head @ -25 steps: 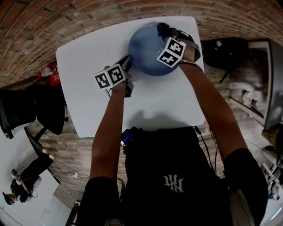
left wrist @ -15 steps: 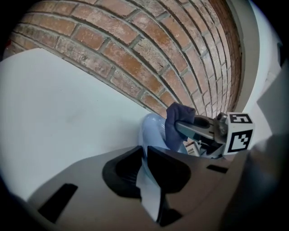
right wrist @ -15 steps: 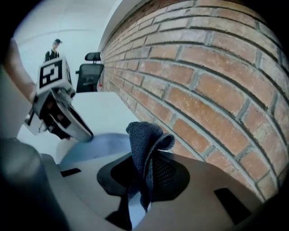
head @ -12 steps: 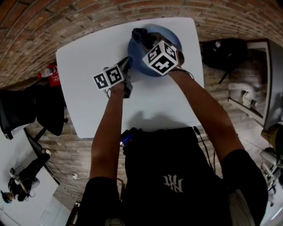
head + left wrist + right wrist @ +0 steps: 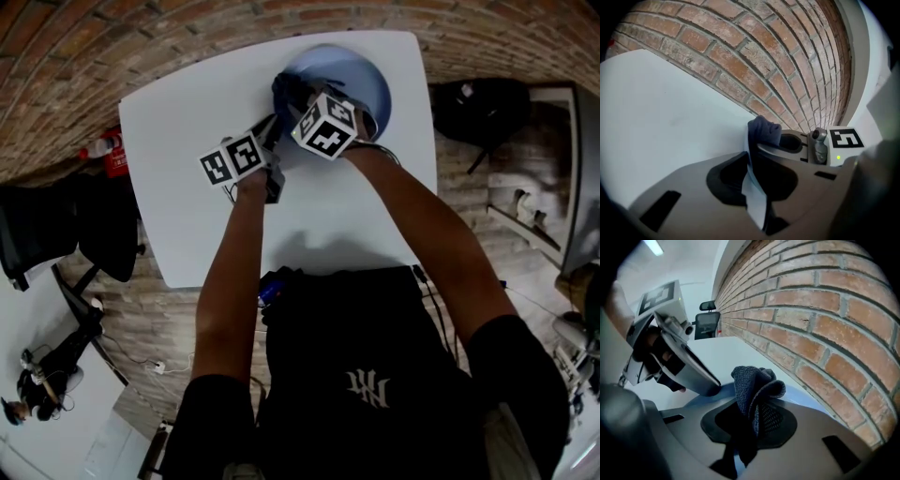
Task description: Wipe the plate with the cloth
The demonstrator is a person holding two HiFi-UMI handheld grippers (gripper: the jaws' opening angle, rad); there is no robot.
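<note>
Wiping looks under way: the left hand-held gripper [image 5: 752,173] pinches the blue plate [image 5: 361,80] by its rim on the tabletop [image 5: 187,112], and the right hand-held gripper [image 5: 747,427] clamps the dark cloth [image 5: 754,380] over the plate's near-left part. Next, the cloth needs sweeping across the bare surface.

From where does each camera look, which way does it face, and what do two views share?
Head view: on the head, looking steeply down on table; both forearms and torso show.
Left gripper view: on left tongs, along jaws clamping plate rim, toward brick wall.
Right gripper view: on right tongs, along jaws pinching cloth.
Shared: both gripper views show the cloth and the other tongs.
</note>
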